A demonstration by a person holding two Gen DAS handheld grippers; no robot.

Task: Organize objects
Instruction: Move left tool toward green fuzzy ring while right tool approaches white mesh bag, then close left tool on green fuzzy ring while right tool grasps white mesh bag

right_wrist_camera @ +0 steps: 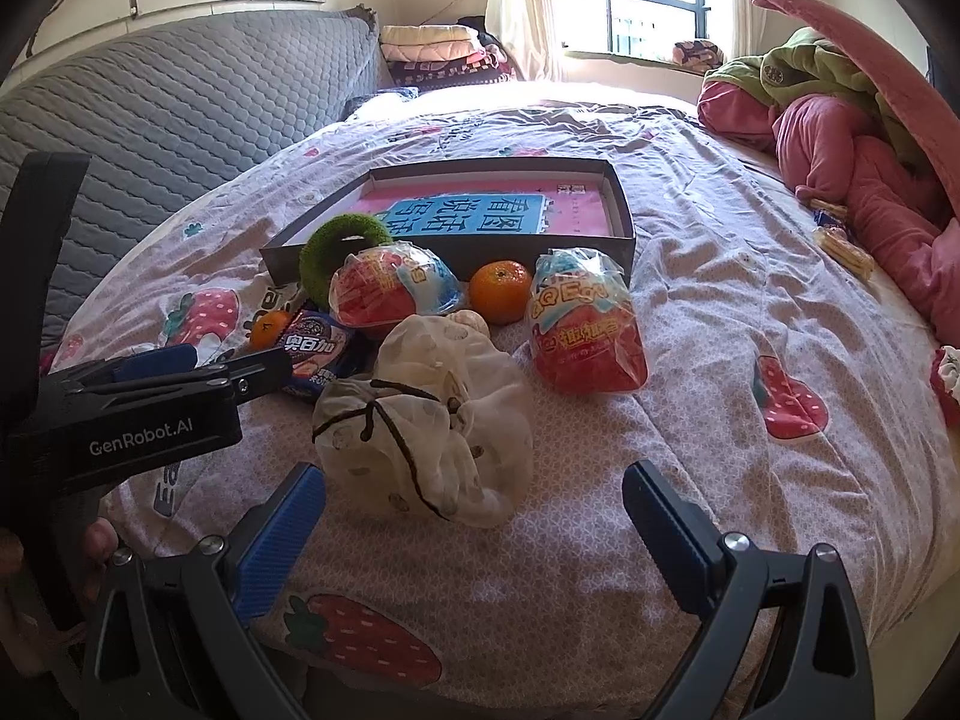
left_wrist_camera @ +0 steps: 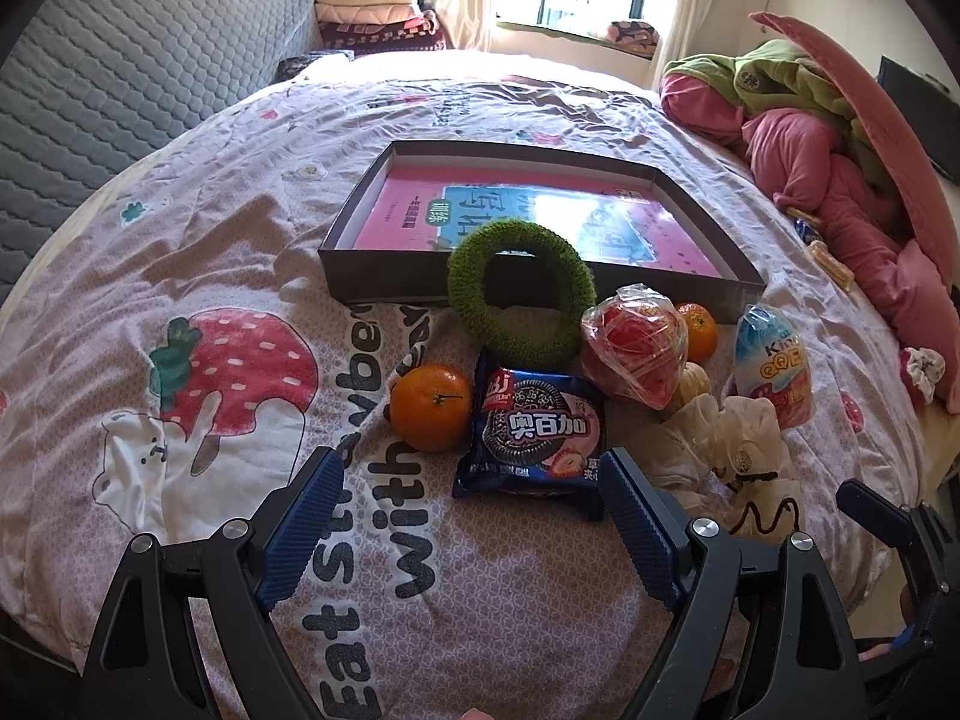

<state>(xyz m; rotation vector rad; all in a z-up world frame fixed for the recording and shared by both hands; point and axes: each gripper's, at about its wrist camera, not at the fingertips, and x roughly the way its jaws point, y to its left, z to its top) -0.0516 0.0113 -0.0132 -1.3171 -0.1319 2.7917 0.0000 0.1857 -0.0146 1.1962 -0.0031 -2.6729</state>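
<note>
The left gripper [left_wrist_camera: 468, 474] is hovering low over the bed [left_wrist_camera: 180, 228], with its blue fingers [left_wrist_camera: 300, 534] standing wide apart and holding nothing. Just in front of it, between the fingertips, a dark blue cookie packet [left_wrist_camera: 531, 435] is lying flat on the strawberry-print cover. An orange [left_wrist_camera: 431, 407] is sitting just beside the packet, on its left.

The right gripper [right_wrist_camera: 474, 486] is also hanging over the bed, its fingers [right_wrist_camera: 279, 546] spread apart and empty. A white drawstring pouch [right_wrist_camera: 432, 420] is lying right in front of them.

Behind the pouch, two wrapped red-and-blue toy eggs are resting: one [right_wrist_camera: 387, 288] near the middle, another one [right_wrist_camera: 585, 330] more to the right. A second orange [right_wrist_camera: 500, 291] is sitting between them. A green fuzzy ring [left_wrist_camera: 521, 294] is leaning against the front wall of a shallow dark box [left_wrist_camera: 384, 267]. Inside the box a pink book [left_wrist_camera: 540, 210] is lying flat. Farther right, pink bedding [left_wrist_camera: 840, 180] is piled at the edge of the bed.
</note>
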